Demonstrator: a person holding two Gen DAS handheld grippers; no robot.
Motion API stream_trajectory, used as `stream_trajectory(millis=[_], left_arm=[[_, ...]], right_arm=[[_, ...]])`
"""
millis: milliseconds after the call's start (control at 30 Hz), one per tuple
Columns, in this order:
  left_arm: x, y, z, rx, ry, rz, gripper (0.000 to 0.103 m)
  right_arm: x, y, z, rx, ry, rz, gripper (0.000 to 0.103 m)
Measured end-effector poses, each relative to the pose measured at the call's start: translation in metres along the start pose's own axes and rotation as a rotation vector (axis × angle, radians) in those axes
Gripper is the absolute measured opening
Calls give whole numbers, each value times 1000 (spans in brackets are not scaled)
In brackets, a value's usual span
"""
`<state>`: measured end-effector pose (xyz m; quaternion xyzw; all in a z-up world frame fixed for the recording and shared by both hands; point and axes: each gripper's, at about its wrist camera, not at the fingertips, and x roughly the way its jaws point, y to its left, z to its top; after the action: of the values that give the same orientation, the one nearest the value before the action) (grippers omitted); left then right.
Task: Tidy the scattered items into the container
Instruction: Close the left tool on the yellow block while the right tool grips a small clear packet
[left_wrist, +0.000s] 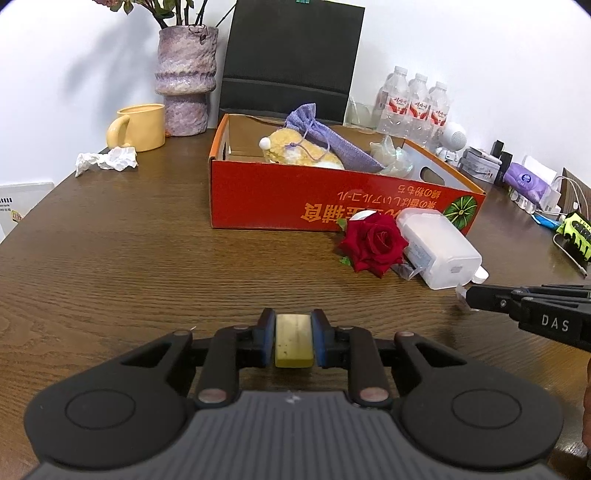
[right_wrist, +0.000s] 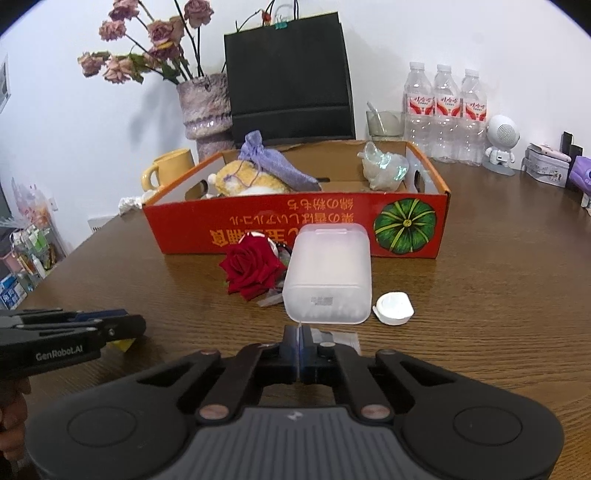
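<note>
Already packed in red box (right_wrist: 295, 229): plush toy (right_wrist: 251, 181), purple pouch (right_wrist: 273, 162), plastic wrap (right_wrist: 384, 166). Yellow block (left_wrist: 293, 341) clamped by left gripper (left_wrist: 293, 332) jaws. Right gripper (right_wrist: 300, 345) jaws pressed together on thin clear packet (right_wrist: 340, 338). Rose (right_wrist: 251, 271), white case (right_wrist: 328, 273), white cap (right_wrist: 393, 308) left on table (right_wrist: 498, 295).

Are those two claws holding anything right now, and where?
The left gripper clamps a small yellow block by its sides. The right gripper pinches the edge of a thin clear packet.

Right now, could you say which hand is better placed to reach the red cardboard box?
Left, likely: left gripper holds the yellow rectangular block with bare wooden table before the red cardboard box; right gripper, shut, has the frosted plastic case in between.
</note>
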<state>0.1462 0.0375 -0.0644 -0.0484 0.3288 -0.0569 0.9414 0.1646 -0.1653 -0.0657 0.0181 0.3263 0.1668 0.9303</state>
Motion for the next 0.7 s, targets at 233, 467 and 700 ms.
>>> stream_trajectory(millis=[233,467,700], left_arm=[[-7,-3,1,-2,-19,-11,22],[-11,-5,3,4,-34,-15,22],[-10,-1,2,-4,-23,-11,22]], right_arm=[[-10,-4,1,9,-26,-7,0],[-15,-8,6,8,-29,-4,26],[15,-10,4,-63,47,-81,85]])
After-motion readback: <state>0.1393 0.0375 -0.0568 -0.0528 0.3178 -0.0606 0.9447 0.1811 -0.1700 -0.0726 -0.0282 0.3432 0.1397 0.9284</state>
